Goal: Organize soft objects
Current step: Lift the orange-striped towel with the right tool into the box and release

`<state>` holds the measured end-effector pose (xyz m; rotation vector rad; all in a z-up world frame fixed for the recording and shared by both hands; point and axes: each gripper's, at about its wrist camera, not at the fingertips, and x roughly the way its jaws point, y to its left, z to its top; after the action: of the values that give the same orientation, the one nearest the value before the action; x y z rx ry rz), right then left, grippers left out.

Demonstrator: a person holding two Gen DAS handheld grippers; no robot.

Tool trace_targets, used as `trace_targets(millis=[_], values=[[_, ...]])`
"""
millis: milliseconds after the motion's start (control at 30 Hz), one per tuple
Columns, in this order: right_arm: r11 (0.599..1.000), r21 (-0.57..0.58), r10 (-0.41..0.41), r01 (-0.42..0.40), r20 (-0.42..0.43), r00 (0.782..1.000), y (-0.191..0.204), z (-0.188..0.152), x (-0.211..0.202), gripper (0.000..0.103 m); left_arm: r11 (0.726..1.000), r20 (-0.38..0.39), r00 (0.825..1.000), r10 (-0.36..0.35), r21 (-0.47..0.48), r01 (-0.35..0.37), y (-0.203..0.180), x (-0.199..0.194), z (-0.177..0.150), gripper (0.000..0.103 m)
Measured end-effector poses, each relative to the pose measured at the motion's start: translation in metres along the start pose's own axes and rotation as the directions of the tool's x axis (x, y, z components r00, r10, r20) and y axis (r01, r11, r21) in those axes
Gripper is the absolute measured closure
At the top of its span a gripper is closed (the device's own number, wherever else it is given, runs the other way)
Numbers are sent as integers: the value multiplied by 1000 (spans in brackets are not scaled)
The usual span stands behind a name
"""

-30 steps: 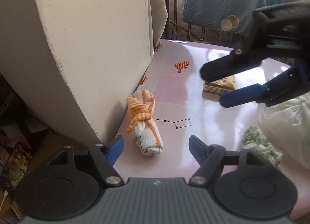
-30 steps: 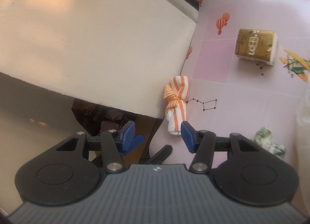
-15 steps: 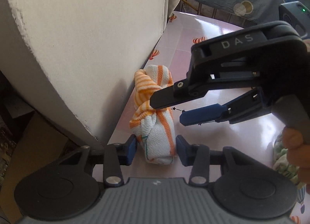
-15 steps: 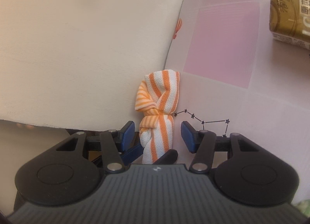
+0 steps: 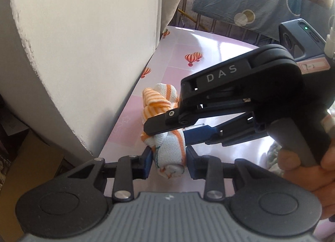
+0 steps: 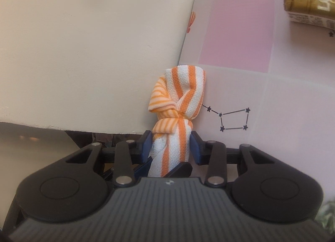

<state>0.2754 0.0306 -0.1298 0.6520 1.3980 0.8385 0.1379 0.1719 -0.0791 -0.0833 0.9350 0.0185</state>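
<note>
Down on the pink table just beside the white wall, knotted orange-striped cloth — near end pinched by left gripper, middle clamped from above by right gripper.

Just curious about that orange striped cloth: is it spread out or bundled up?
Bundled up: the orange-striped cloth is rolled and tied in a knot at its middle, lying on the pink table against the wall.
</note>
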Motion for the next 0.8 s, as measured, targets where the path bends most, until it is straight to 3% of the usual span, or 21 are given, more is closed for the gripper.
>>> trace_targets(millis=[267,467,700,800], values=[[1000,5,20,-21,145,989,7,-36,-92,67,990,87,990,-113,98,104,-43,-57,-5,68],[999,33,23,-33,272,962,-6,-79,-173,67,957,127,969,-213,227,180,-105,-85,-13,68],[996,71,17,-50,406,914,-39,-130,-268,67,888,116,937,-330,374,267,-189,-105,-21,67],[995,86,-2,-43,466,885,-56,-155,-313,67,846,102,915,-390,432,312,-229,-104,-22,66]])
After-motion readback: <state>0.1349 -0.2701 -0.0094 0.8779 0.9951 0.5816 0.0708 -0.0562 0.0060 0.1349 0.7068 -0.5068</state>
